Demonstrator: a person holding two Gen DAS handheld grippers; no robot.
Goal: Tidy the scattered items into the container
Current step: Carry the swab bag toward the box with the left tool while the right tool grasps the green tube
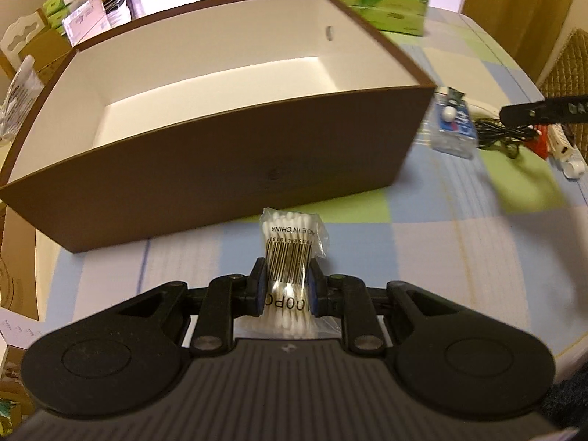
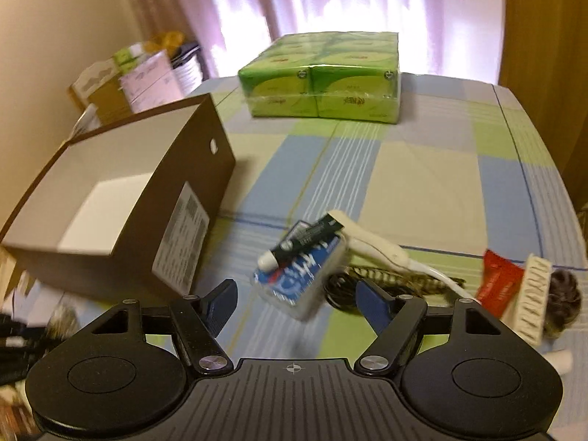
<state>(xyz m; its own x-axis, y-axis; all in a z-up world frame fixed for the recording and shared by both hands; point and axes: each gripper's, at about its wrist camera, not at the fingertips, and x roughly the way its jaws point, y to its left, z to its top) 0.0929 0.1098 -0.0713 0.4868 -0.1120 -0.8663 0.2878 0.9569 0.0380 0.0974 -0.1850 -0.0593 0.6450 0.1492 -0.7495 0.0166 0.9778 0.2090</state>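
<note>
Brown box [image 1: 228, 154]: interior bare; on table | left gripper [image 1: 283, 288]: clenched on cotton-swab packet [image 1: 290, 257], short of near wall; step: carry; next: lift over rim, release | right gripper [image 2: 296, 299]: fingers spread, nothing held, over blue packet [image 2: 301, 275]; likely next pick

Your left gripper [image 1: 284, 288] and right gripper [image 2: 296, 299] look alike: matte black linkage arms with silver pivot screws, round black discs either side, a ribbed grey base bearing a small crosshair mark, and blue pads [image 2: 371, 299] lining the fingers.
</note>
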